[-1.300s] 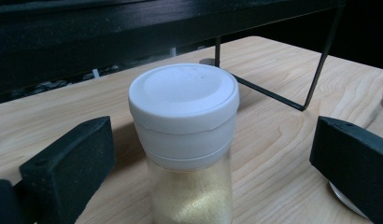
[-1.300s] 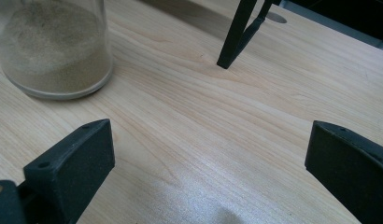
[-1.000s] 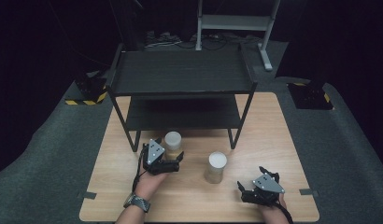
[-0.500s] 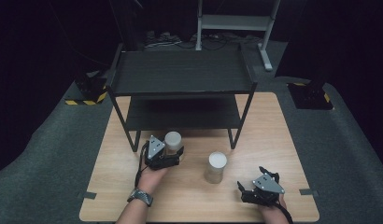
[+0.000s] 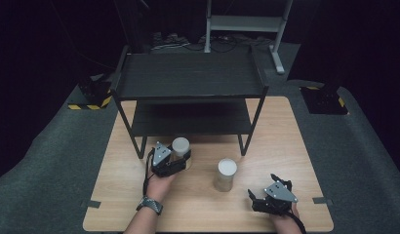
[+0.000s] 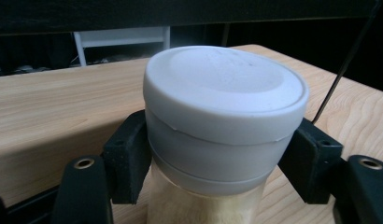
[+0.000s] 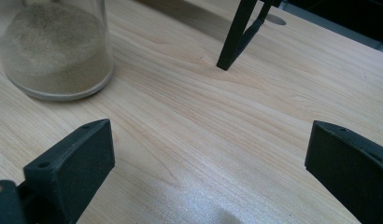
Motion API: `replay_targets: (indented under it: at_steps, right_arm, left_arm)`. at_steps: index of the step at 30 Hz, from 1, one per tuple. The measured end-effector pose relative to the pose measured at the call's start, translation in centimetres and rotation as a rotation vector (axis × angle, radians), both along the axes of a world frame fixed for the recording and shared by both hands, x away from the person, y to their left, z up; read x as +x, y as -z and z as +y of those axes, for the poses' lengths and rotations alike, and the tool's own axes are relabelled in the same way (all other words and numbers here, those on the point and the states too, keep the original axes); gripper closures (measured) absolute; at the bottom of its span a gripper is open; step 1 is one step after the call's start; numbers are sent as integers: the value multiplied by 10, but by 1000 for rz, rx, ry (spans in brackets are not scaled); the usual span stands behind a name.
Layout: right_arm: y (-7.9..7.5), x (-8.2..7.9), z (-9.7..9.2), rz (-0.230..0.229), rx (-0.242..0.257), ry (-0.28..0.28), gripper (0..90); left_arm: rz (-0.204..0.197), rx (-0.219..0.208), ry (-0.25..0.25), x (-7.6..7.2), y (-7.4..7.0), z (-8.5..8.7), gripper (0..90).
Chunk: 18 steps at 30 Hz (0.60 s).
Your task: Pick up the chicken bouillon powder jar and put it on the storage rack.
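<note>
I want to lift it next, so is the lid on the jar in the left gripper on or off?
On. The white lid caps the jar, upright between the left gripper's pads.

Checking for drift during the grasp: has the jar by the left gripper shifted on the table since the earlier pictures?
No. The jar stands at the same spot beside the shelf's front left leg; the left gripper has just been closing on it.

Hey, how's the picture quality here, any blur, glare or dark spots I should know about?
High view: the wooden table is lit, its surroundings fall to near black, and the image is soft. Left gripper view: the jar is close and fairly sharp, its white lid evenly lit; the background is dim. Right gripper view: a pale sheen on the wood near the bottom, and the sand-filled jar is slightly soft.
</note>
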State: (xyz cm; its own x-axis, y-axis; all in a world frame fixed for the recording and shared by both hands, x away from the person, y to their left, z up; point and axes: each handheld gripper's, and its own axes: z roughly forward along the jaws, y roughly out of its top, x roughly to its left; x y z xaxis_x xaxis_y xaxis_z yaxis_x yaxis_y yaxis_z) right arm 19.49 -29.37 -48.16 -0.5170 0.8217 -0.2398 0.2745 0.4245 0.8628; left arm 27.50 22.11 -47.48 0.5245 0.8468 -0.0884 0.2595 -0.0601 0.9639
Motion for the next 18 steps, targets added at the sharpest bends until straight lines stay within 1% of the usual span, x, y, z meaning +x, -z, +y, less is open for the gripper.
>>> replay_targets:
  at_steps: [6,10,14,15,18]
  right_arm:
    - [0,0,0,1,0,-1,6]
    - [0,0,0,1,1,-3,6]
    - [0,0,-1,3,3,-2,6]
    - [0,0,-1,2,2,-3,6]
    - [0,0,-1,1,2,-4,6]
  left_arm:
    - [-14,15,-8,-3,0,-2,339]
    - [-11,21,-15,-4,-2,-4,340]
    - [-12,17,-10,-7,-4,-2,341]
    - [-17,13,-6,-11,-5,0,341]
    - [-21,10,-1,-15,-5,1,341]
